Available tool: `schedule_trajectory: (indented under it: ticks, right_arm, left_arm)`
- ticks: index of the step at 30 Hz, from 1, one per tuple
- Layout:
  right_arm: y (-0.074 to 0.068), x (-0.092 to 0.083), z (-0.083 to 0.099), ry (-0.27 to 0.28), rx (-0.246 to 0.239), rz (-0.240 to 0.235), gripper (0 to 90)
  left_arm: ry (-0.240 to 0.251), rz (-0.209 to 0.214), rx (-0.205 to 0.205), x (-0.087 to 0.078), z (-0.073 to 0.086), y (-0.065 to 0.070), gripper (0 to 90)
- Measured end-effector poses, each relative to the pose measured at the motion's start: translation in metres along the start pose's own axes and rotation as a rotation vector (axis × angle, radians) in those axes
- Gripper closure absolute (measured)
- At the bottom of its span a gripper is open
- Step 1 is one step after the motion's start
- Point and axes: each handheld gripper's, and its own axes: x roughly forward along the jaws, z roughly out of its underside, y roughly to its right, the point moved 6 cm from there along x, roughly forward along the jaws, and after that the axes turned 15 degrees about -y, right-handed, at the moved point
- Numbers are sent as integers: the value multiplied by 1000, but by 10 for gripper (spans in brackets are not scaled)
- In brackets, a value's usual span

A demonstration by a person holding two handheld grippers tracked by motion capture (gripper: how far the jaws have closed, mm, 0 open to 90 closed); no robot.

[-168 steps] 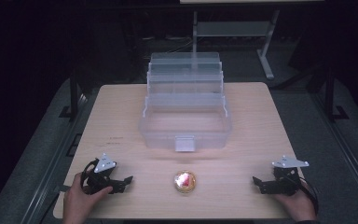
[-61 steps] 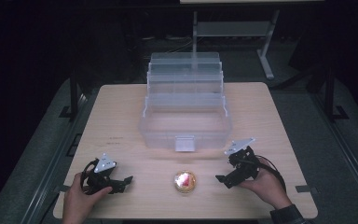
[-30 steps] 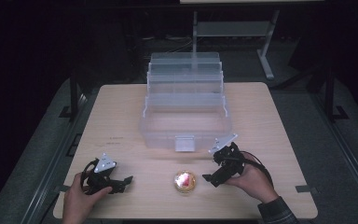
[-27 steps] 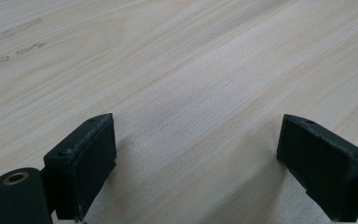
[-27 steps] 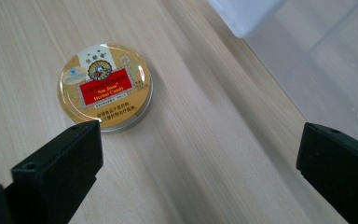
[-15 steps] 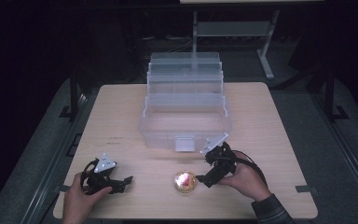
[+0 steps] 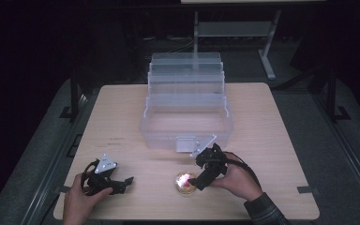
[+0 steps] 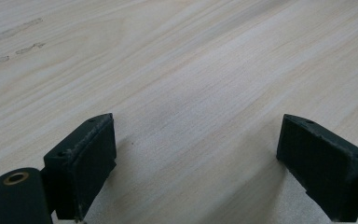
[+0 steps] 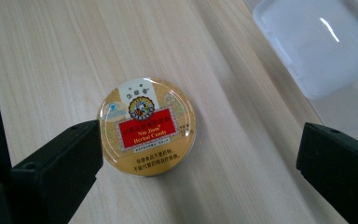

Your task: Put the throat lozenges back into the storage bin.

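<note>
Nearest, at the worktop's point(image 7: 262, 117) front edge: left gripper point(image 7: 122, 182) resting low, parted wide over bare wood, apparently idle. Just beyond, right gripper point(image 9: 198, 158) spread wide, nothing held, straddling one side of the round candy tin point(image 9: 147, 126), likely lining up a grasp. Farther back, clear tiered plastic box point(image 7: 186, 112), lowest tray point(image 9: 317, 44) near the tin; nothing blocking between.

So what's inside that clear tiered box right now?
The clear box looks empty: its bottom compartment shows bare plastic. The stepped trays behind look empty too, though glare blurs them. The candy tin sits outside on the table.
</note>
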Motion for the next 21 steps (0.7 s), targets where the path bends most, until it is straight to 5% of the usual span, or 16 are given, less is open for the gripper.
schedule_trajectory:
  ticks: [21]
  right_arm:
    - [-18, 21, -14, -53, -64, -25, 0]
  left_arm:
    - [0, 0, 0, 0, 0, 0, 109]
